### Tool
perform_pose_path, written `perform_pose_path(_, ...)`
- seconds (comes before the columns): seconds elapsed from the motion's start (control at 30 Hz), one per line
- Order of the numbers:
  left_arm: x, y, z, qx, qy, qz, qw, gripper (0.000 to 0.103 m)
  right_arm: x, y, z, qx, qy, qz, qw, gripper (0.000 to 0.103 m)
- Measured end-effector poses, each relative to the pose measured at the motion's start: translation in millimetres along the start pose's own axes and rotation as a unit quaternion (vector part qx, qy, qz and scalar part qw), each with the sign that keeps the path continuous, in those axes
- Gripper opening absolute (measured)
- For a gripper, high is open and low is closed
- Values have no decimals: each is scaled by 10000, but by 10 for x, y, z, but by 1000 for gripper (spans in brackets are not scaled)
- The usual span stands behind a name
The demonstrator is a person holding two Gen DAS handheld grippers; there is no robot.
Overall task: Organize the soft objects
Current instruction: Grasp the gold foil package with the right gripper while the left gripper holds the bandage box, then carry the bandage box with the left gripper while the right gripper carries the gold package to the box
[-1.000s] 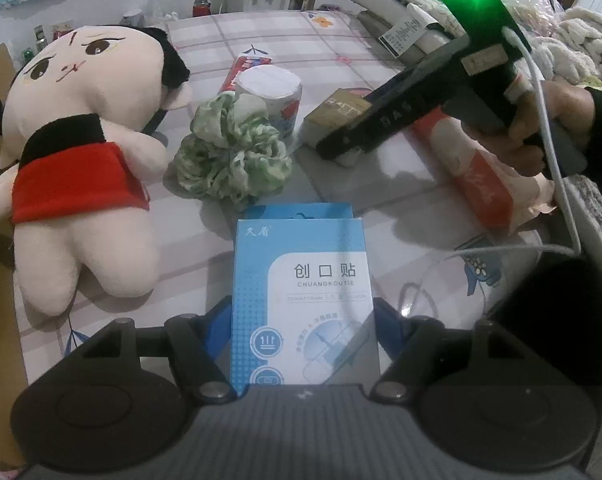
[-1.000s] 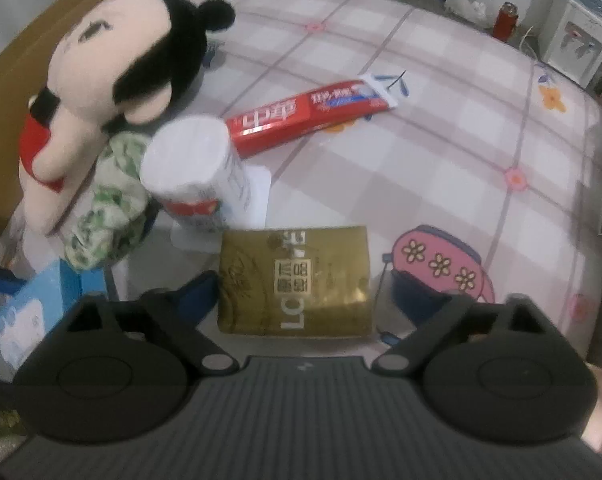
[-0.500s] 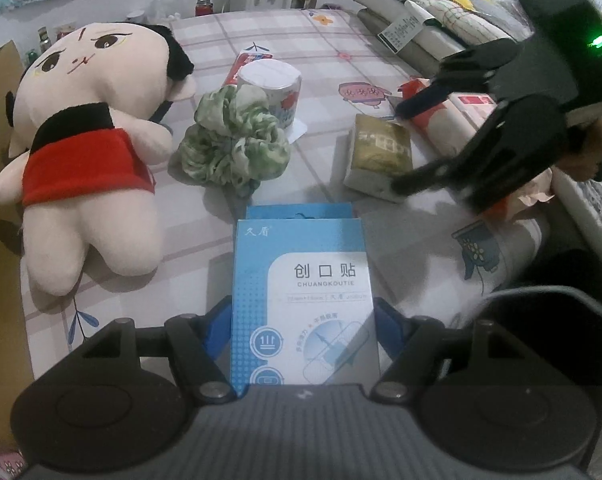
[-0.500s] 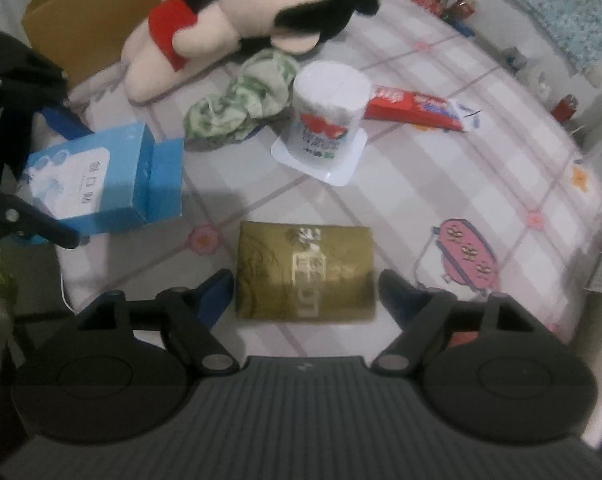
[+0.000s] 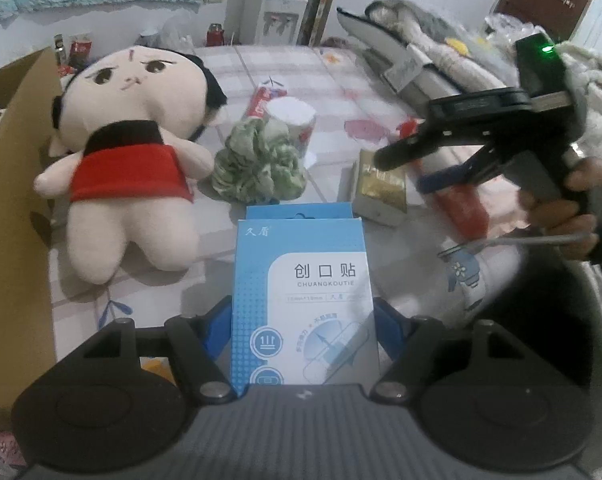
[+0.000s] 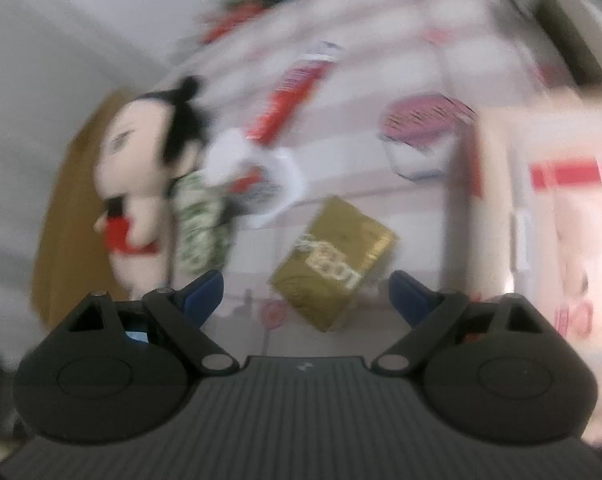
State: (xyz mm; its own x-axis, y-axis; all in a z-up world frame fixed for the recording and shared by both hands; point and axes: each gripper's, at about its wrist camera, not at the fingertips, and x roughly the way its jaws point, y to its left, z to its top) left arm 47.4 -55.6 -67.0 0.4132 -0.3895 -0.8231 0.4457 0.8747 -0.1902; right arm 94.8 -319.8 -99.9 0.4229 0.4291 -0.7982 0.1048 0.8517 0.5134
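Note:
My left gripper (image 5: 303,312) is shut on a blue and white plaster box (image 5: 303,296), held just above the checked tablecloth. A plush doll (image 5: 129,152) in a red dress lies at the left, next to a green patterned scrunchie (image 5: 259,168) and a white tissue roll (image 5: 293,120). A gold tissue pack (image 5: 379,190) lies on the cloth at the right. My right gripper (image 6: 307,296) is open and empty above the gold pack (image 6: 333,264); it also shows in the left wrist view (image 5: 405,168). The right wrist view is motion-blurred.
A cardboard box (image 5: 9,184) stands at the left edge of the table. A red toothpaste box (image 6: 293,96) lies behind the tissue roll. A red and white package (image 5: 461,208) lies at the right. Bedding (image 5: 421,52) is piled at the back right.
My right gripper let go of the gold tissue pack, which now lies on the cloth, and it lifted and swung away. My left gripper still holds the plaster box, raised slightly.

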Motion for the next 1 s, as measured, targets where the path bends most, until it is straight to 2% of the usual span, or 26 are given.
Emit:
perform_pose_path(0.2, -119, 69, -77, -111, -107, -8, 9999, 73, 218, 125, 47, 499, -159, -764, 9957, 90)
perform_pose_path(0.5, -210, 147, -170, -230, -207, -20, 9995, 73, 489, 408, 72, -197, -233, -1602, 9866, 92)
perform_pose_path(0.57, -231, 154, -178, -240, -249, -38, 9994, 73, 502, 458, 46, -400, -246, -1736, 9837, 87)
perform_pose_path(0.63, -249, 159, -185, -246, -287, -53, 9993, 73, 481, 498, 1, -635, -296, -1929, 9787, 66)
perform_pose_path(0.67, -254, 159, -189, -246, -302, -53, 9992, 73, 451, 495, -14, -681, -305, -1943, 9781, 61)
perform_pose_path(0.73, -256, 152, -194, -234, -311, -32, 9992, 73, 392, 435, -35, -583, -292, -1767, 9821, 60)
perform_pose_path(0.87, -304, 126, -215, -215, -382, 27, 9990, 73, 295, 367, -161, -566, -381, -1717, 9828, 59)
perform_pose_path(1.0, -406, 89, -239, -205, -502, 64, 9985, 73, 128, 308, -324, -406, -585, -1356, 9882, 59)
